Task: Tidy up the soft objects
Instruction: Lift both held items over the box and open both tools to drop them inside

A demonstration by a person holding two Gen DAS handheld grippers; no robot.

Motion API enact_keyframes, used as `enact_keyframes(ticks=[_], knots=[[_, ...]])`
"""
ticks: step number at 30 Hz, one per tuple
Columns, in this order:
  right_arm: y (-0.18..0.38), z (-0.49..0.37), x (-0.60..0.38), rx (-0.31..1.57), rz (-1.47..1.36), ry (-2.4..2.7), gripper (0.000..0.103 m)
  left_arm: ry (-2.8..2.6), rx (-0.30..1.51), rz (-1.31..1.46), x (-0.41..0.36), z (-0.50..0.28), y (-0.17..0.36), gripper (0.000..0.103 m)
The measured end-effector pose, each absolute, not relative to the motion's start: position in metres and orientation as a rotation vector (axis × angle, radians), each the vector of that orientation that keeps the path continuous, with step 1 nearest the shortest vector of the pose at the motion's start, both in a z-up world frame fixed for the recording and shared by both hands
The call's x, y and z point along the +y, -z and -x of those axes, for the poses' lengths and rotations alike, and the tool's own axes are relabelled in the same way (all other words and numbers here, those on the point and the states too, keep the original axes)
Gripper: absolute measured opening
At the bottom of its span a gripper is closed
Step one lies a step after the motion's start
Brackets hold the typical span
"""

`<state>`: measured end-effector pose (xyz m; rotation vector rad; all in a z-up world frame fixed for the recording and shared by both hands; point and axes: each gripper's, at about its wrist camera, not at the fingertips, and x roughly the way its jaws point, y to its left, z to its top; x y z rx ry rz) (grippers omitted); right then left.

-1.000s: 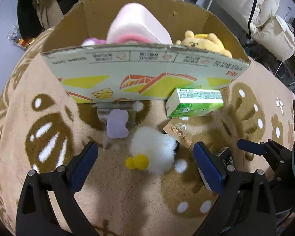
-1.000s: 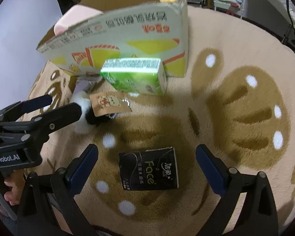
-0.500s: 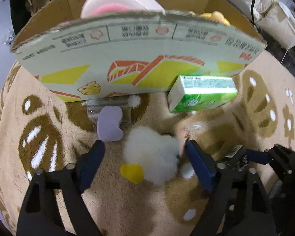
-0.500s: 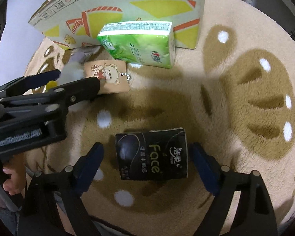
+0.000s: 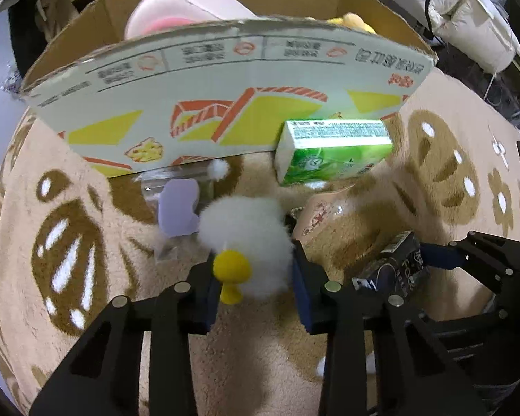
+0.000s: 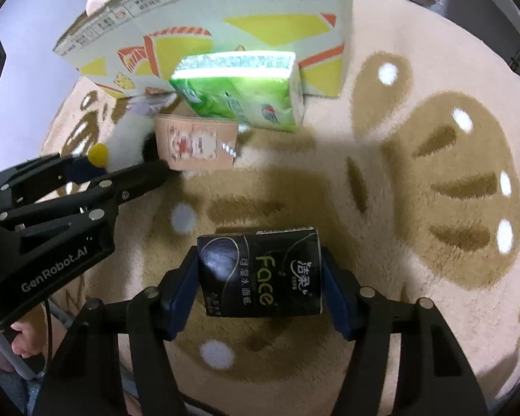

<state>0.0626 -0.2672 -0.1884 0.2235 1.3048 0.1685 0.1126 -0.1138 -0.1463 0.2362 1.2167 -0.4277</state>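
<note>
My left gripper (image 5: 251, 282) pinches the fluffy white plush toy with yellow feet (image 5: 245, 232) on the beige patterned rug (image 5: 86, 312), ready for the printed cardboard box (image 5: 232, 114) just beyond. My right gripper (image 6: 260, 286) clamps the black soft tissue pack (image 6: 260, 270) across its sides, so it lifts level.
</note>
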Motion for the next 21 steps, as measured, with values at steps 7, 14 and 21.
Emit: enact_keyframes(ticks=[7, 14, 21], knots=[[0.173, -0.063, -0.259, 1.229, -0.173, -0.156, 0.067, 0.401, 1.176, -0.220, -0.090, -0.105, 0.132, 0.030], [0.154, -0.060, -0.269, 1.121, -0.180, -0.144, 0.067, 0.370, 1.126, -0.177, -0.073, -0.099, 0.113, 0.030], [0.125, -0.050, -0.267, 0.978, -0.152, -0.142, 0.067, 0.338, 1.009, -0.139, -0.053, -0.087, 0.083, 0.030]])
